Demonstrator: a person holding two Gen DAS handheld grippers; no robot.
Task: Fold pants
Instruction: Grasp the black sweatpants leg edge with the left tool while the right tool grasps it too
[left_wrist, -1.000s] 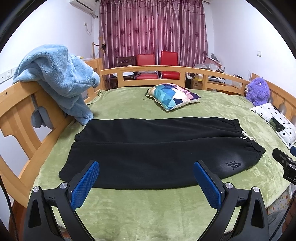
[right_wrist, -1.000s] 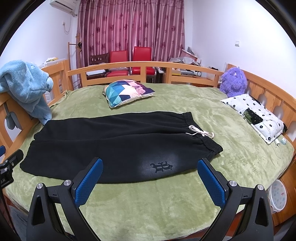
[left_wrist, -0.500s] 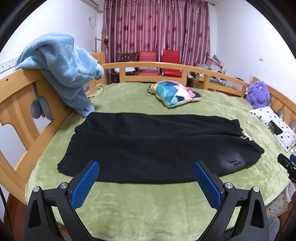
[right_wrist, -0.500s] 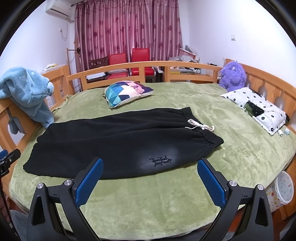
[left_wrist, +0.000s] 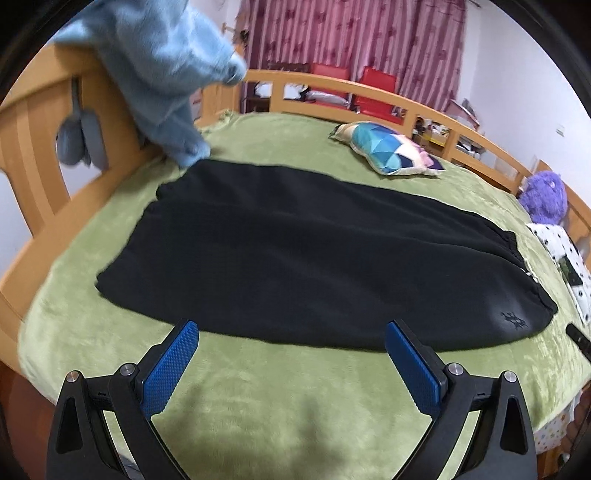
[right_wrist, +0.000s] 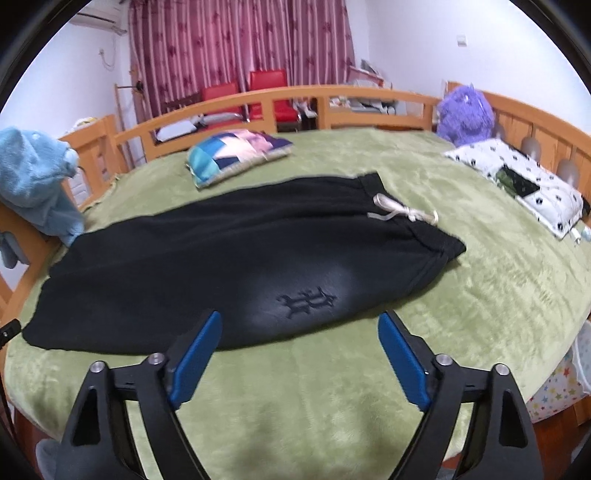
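Black pants (left_wrist: 314, 258) lie flat on the green bed cover (left_wrist: 295, 402), folded lengthwise, leg ends at the left, waistband at the right. They also show in the right wrist view (right_wrist: 229, 266), with a white drawstring (right_wrist: 402, 212) at the waist and a dark logo (right_wrist: 306, 301). My left gripper (left_wrist: 291, 328) is open and empty, over the near edge of the pants towards the leg end. My right gripper (right_wrist: 299, 317) is open and empty, over the near edge by the logo.
A light blue blanket (left_wrist: 162, 74) hangs over the wooden bed rail (left_wrist: 44, 147) at the left. A colourful pillow (left_wrist: 388, 151) lies beyond the pants. A purple plush toy (right_wrist: 465, 114) and a spotted white pillow (right_wrist: 524, 184) are at the right.
Both grippers have moved forward and down towards the near edge of the pants. The left view has swung towards the leg end. Both stay open.
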